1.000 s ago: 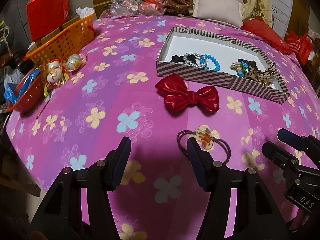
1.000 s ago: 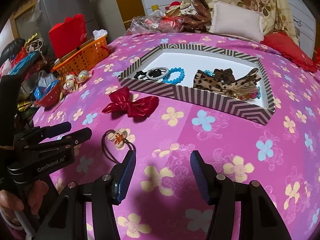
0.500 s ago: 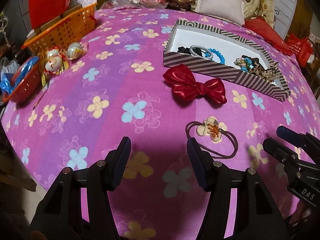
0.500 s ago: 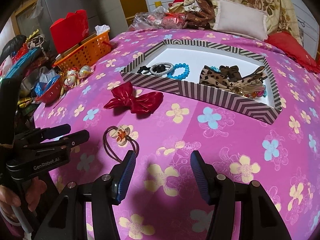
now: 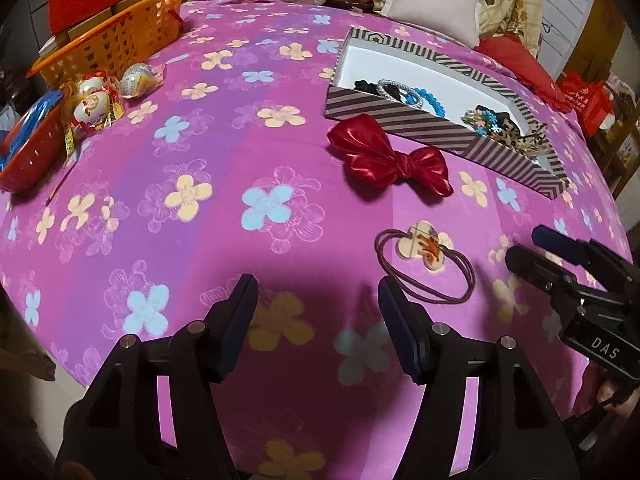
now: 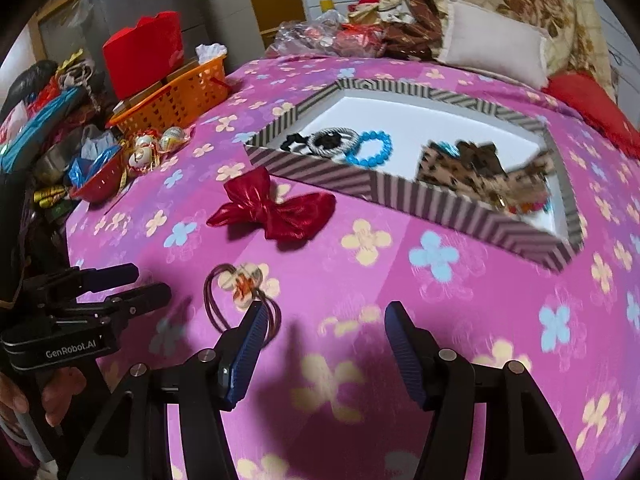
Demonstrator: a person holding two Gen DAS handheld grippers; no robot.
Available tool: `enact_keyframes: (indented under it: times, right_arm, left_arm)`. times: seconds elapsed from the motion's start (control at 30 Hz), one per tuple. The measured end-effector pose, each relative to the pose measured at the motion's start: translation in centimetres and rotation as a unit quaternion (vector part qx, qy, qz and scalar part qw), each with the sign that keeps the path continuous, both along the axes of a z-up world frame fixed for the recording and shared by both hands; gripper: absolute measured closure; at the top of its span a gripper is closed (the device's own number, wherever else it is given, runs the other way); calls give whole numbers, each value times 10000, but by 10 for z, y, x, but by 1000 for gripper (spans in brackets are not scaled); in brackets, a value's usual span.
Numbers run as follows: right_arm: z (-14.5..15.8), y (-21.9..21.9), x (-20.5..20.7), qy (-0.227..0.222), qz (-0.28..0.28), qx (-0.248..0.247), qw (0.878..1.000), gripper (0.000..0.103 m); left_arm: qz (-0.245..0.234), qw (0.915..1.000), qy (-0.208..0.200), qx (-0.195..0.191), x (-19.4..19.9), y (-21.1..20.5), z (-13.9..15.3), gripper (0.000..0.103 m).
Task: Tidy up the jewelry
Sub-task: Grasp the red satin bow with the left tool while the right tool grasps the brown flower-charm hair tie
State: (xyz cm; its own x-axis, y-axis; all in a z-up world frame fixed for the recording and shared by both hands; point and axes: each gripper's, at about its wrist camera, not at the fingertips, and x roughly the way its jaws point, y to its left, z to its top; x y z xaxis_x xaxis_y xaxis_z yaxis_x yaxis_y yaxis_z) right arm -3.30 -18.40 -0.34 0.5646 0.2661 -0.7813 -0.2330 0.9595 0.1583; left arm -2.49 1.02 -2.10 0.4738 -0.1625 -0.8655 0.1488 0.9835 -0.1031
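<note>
A brown hair tie with a clear charm [image 5: 426, 258] lies on the pink flowered bedspread; it also shows in the right wrist view [image 6: 240, 292]. A red satin bow [image 5: 390, 160] [image 6: 276, 210] lies beyond it, beside a striped box [image 5: 400, 122] [image 6: 400, 192] holding bracelets, a blue bead bracelet [image 6: 370, 148] and leopard bows. My left gripper [image 5: 316, 308] is open and empty, just left of the hair tie. My right gripper [image 6: 326, 332] is open and empty, its left finger at the hair tie's near edge.
An orange basket [image 5: 108, 40] [image 6: 176, 94], a red bowl [image 5: 28, 156] and wrapped eggs [image 5: 96, 100] sit at the bed's left edge. Pillows [image 6: 492, 48] and clutter lie at the far end. The bed edge is close below both grippers.
Both grippers have moved forward and higher over the bed, closer to the hair tie and the bow. Both stay open. No object has moved.
</note>
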Motion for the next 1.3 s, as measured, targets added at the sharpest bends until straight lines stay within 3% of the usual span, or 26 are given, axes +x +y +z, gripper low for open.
enact_keyframes:
  times: [0.2, 0.57, 0.7, 0.83, 0.97, 1.2, 1.3]
  right_arm:
    - [-1, 2, 19, 75, -6, 58, 10000, 44]
    - [-16, -3, 12, 265, 48, 74, 9996, 44]
    - [-19, -7, 6, 289, 66, 67, 9995, 44]
    - [-22, -14, 0, 328, 6, 127, 9994, 44]
    - [-24, -20, -3, 367, -40, 152, 9992, 43]
    - [-24, -27, -7, 381, -117, 208, 9990, 43]
    - [-24, -26, -6, 395, -114, 193, 9990, 43]
  left_arm:
    - [37, 10000, 0, -48, 10, 3, 2, 40]
    - [-62, 9995, -77, -298, 45, -6, 17, 40]
    - [-694, 9962, -492, -165, 55, -25, 31, 24]
    - [-1578, 9853, -606, 250, 64, -46, 30, 23]
    - [-2280, 9684, -695, 735, 69, -66, 21, 23]
    - [-3107, 9396, -782, 1204, 72, -88, 5, 23]
    - [-3123, 9372, -704, 1386, 80, -92, -5, 24]
